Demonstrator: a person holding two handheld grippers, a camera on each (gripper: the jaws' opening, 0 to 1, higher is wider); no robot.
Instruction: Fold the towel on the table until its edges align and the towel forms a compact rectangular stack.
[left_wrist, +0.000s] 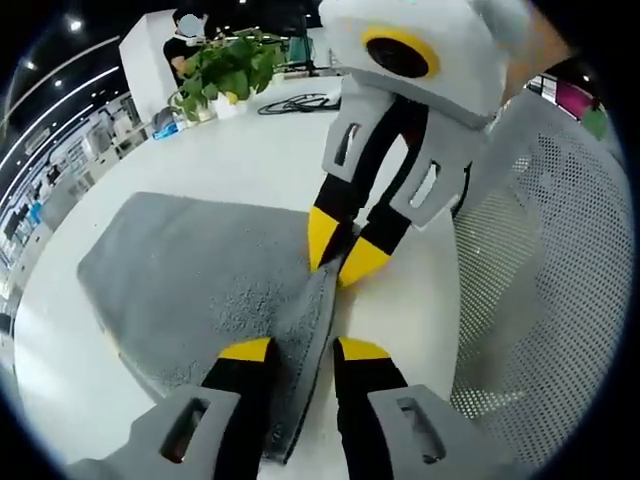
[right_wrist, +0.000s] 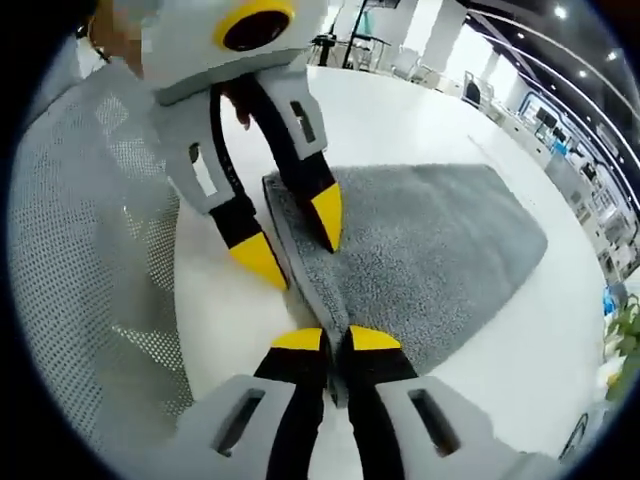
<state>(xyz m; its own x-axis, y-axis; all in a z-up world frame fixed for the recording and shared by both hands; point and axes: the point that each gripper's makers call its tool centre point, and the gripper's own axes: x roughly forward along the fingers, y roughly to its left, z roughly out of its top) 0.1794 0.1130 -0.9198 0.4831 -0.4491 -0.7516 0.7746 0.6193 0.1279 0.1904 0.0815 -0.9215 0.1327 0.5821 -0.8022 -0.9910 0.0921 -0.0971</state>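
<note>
Grey towel (left_wrist: 200, 270) lies spread on the white desk (left_wrist: 230, 160), its near edge lifted into a ridge. Right gripper (right_wrist: 335, 340) holds that edge, fingers (right_wrist: 300, 341) pinched narrow on the cloth. Left gripper (left_wrist: 303, 350) straddles the same edge, fingers (left_wrist: 246, 350) apart and not closed on it. A white mesh chair (left_wrist: 560, 280) stands beside the desk, a potted plant (left_wrist: 225, 70) at its far end.

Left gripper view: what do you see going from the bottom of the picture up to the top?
The left gripper astride the gray towel's edge → the right gripper pinching that edge → the black cables → the potted plant → a person.
</note>
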